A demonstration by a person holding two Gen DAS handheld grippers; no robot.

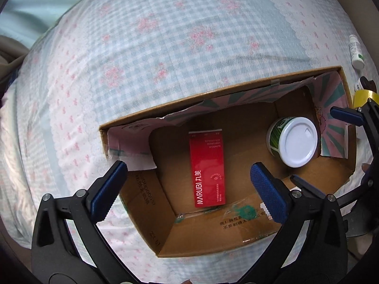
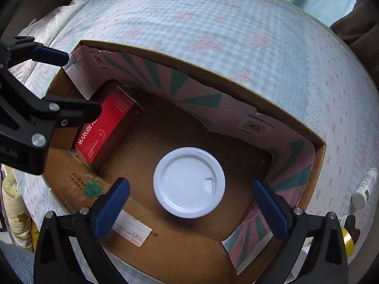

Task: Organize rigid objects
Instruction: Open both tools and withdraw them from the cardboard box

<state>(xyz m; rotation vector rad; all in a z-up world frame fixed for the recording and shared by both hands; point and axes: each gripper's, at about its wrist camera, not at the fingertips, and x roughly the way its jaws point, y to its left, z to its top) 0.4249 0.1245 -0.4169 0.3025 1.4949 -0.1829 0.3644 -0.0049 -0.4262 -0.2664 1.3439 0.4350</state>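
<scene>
An open cardboard box [image 1: 236, 87] [image 2: 213, 71] lies on the bed. Inside it lie a red MARUBI carton [image 1: 207, 168] [image 2: 104, 127] and a green jar with a white lid [image 1: 297, 142] [image 2: 189, 182]. My left gripper [image 1: 189, 189] is open and empty, held above the box over the red carton. My right gripper [image 2: 191, 208] is open and empty, held above the jar's lid. Each gripper shows at the edge of the other's view.
The bed has a checked blue-and-pink floral cover [image 1: 165, 35] [image 2: 213, 11]. To the right of the box lie a small white bottle [image 1: 356, 52] [image 2: 364, 188] and a yellow tape roll [image 1: 364, 95] [image 2: 347, 239].
</scene>
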